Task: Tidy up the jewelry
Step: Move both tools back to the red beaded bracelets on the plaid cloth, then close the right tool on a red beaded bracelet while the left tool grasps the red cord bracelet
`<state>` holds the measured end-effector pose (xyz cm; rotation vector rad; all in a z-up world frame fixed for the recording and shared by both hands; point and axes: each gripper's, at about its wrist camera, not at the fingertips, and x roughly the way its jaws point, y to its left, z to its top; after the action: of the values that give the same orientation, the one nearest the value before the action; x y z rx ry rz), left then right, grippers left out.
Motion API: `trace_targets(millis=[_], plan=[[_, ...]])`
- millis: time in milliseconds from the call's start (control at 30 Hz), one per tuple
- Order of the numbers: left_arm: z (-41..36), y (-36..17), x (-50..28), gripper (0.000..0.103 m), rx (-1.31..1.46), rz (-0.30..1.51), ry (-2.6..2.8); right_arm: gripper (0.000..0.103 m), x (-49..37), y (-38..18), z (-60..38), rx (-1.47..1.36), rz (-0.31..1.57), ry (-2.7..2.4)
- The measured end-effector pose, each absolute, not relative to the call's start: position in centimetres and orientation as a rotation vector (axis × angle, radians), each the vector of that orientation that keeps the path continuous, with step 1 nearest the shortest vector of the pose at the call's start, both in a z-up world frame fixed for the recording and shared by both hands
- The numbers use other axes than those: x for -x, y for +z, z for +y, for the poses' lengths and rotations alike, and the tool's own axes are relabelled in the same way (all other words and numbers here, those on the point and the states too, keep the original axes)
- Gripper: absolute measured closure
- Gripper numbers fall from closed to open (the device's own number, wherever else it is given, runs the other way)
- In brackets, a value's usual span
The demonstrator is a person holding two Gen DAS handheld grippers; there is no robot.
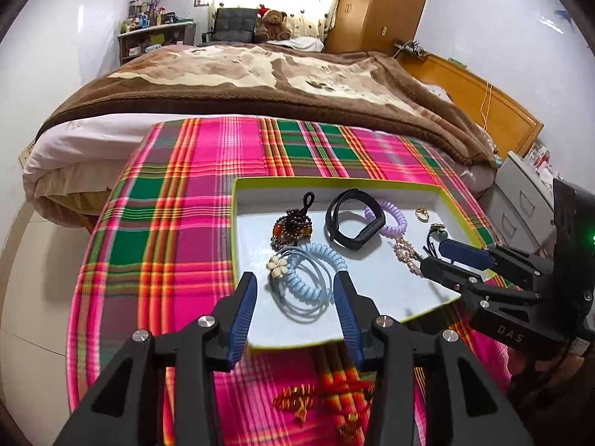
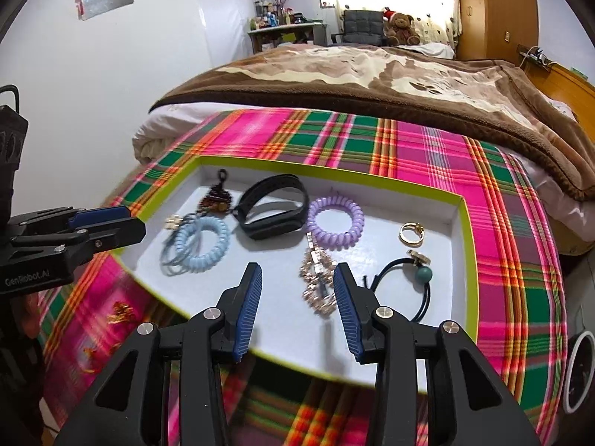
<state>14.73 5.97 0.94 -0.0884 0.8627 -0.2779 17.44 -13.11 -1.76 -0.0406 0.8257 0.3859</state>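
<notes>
Jewelry lies in a shallow white tray with a lime-green rim, set on a plaid cloth. Both grippers hover over its near edge, jaws apart and empty: the left gripper above a light-blue coil hair tie, the right gripper beside a rose-gold chain bracelet. Also inside are a black wristband, a purple coil hair tie and a gold ring.

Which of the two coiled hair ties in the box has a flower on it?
The light blue coil, nearest the left gripper; the purple coil is plain.
</notes>
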Motion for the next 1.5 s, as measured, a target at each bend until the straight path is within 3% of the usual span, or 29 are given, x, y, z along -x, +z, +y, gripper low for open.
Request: trace_targets(millis=[467, 1133, 1200, 1267, 1500], plan=[[10.0, 0.6, -9.6, 0.057, 0.166, 0.832, -0.198, 0.062, -9.9, -1.3, -8.6, 0.011, 0.806, 0.559], [12.4, 0.0, -6.6, 0.056, 0.182, 0.823, -0.204, 0.062, -7.2, -5.3, -2.8, 0.053, 0.883, 0.523], [12.5, 0.1, -6.5, 0.056, 0.183, 0.819, -0.211, 0.068, -7.1, -5.3, -2.7, 0.055, 0.88, 0.514], [12.5, 0.1, -6.5, 0.056, 0.184, 0.82, -0.213, 0.086, -7.1, -5.3, -2.7, 0.062, 0.878, 0.498], [12.3, 0.1, -6.7, 0.056, 0.185, 0.824, -0.224, 0.087, -6.8, -5.0, -3.4, 0.053, 0.862, 0.48]])
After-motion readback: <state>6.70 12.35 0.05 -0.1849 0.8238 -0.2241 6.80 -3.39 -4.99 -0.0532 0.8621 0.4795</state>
